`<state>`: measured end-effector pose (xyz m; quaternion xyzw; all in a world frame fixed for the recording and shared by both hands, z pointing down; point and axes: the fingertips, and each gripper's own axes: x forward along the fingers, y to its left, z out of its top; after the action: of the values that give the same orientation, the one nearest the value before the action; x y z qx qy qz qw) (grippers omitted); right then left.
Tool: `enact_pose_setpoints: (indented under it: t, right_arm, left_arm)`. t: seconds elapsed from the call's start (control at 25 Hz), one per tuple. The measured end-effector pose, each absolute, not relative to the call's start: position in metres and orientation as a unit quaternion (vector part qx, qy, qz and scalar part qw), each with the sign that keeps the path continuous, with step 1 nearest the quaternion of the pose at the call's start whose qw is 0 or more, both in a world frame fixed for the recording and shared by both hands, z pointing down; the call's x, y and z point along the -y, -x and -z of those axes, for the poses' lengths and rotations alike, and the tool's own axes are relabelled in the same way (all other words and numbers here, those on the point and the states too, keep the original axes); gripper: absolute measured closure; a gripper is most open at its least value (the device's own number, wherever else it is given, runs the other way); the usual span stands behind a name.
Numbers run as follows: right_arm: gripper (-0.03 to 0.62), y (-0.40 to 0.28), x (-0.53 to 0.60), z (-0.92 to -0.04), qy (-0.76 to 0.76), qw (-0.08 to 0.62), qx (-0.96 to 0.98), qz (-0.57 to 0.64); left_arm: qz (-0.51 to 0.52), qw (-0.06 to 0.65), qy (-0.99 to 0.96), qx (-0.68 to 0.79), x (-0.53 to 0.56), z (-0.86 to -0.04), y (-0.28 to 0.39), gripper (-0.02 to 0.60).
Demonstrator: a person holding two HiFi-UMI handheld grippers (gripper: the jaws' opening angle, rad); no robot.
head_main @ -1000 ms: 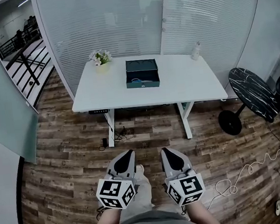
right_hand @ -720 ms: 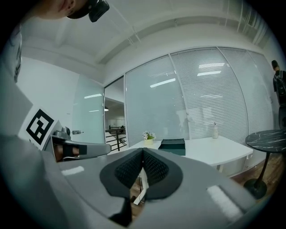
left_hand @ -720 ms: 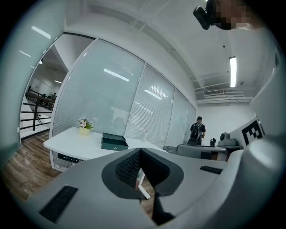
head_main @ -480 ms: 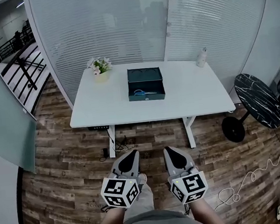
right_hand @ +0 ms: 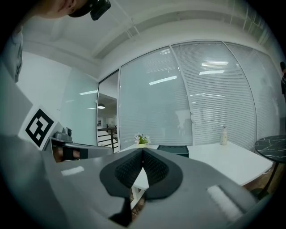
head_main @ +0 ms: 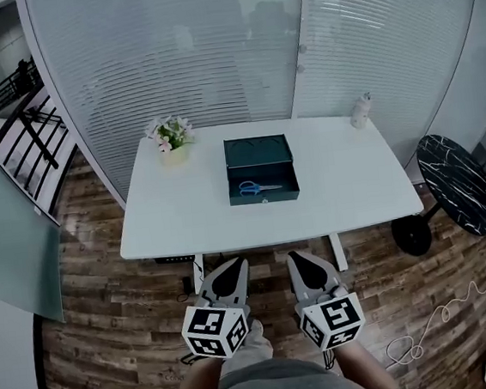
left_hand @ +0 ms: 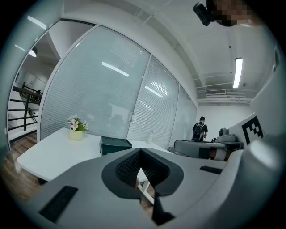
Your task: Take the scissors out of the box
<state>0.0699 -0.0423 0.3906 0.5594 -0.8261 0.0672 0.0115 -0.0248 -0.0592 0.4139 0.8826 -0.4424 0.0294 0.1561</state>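
Observation:
A dark green box stands open in the middle of the white table, its lid tipped back. Blue-handled scissors lie flat inside it. The box also shows in the left gripper view and in the right gripper view. My left gripper and right gripper are side by side just short of the table's near edge, both pointing at the table. Each has its jaws together with nothing between them, well apart from the box.
A small pot of flowers stands at the table's back left and a white bottle at its back right. A round black marble side table stands to the right. Cables lie on the wood floor. A person stands far off.
The table and box have come steadily closer and lower in the head view. Both grippers now reach its near edge, still shut.

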Motion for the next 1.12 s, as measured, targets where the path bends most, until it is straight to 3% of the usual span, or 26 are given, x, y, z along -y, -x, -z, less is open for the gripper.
enact_pose_setpoints:
  t: [0.56,1.12]
  right_arm:
    - [0.585,-0.065,0.175,-0.378,-0.559,0.011,0.827,-0.055]
    - [0.585,-0.063,0.237,-0.396,-0.550,0.059,0.832,-0.046]
  left_arm:
    - [-0.033,0.156,-0.891,0.425,0.195,-0.414,0.024,0.575]
    - [-0.035,0.173,-0.884,0.432,0.249,-0.422,0.036,0.575]
